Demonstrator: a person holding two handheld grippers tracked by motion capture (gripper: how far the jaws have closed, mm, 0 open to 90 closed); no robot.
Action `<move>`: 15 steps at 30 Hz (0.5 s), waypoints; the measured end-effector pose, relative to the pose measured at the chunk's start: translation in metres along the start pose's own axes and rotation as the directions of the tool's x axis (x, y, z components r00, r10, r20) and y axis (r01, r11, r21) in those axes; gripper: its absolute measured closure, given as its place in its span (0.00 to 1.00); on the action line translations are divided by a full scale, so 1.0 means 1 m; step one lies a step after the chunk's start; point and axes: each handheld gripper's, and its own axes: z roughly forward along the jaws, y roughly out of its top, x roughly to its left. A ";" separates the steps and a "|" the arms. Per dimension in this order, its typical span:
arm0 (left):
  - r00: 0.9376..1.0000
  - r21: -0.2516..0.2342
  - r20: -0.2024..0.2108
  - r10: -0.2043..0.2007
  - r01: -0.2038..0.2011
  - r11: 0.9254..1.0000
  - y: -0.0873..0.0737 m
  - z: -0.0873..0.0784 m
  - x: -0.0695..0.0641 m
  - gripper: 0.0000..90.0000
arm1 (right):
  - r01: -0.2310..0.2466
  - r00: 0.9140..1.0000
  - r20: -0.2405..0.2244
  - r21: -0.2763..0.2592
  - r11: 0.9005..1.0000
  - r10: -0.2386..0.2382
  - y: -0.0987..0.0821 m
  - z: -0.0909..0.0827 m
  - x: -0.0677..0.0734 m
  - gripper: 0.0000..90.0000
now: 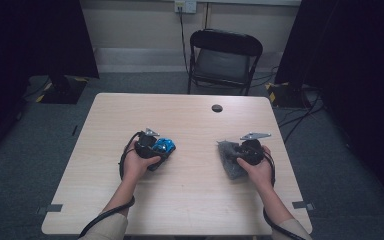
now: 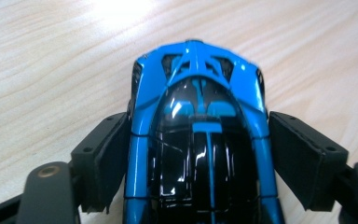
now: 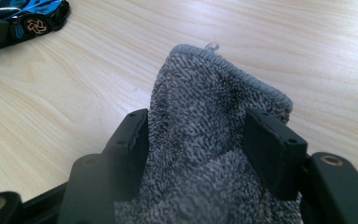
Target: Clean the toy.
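Observation:
A glossy blue and black toy car [image 2: 198, 140] stands on the pale wooden table [image 1: 190, 200], nose pointing away from my left gripper [image 2: 198, 158]. The gripper's jaws sit along the car's two sides, the pads [image 2: 109, 158] right beside the bodywork without clearly pressing on it. In the high view the car [image 1: 165, 145] pokes out to the right of the left gripper [image 1: 156, 149]. A grey speckled terry cloth [image 3: 205, 121] lies bunched between the spread jaws of my right gripper [image 3: 196, 140], and in the high view the cloth [image 1: 231, 165] rests under the right gripper [image 1: 234, 150].
A black folding chair [image 1: 225, 55] stands behind the table's far edge. A round cable hole [image 1: 217, 108] sits near the far middle of the tabletop. The car's front wheel [image 3: 35, 25] shows at the upper left of the right gripper view. Dark curtains hang on both sides.

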 end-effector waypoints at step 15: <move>0.999 0.005 0.025 -0.044 0.044 0.999 0.001 -0.011 0.004 0.24 | -0.004 1.000 -0.008 0.010 1.000 0.004 0.003 -0.003 0.002 0.39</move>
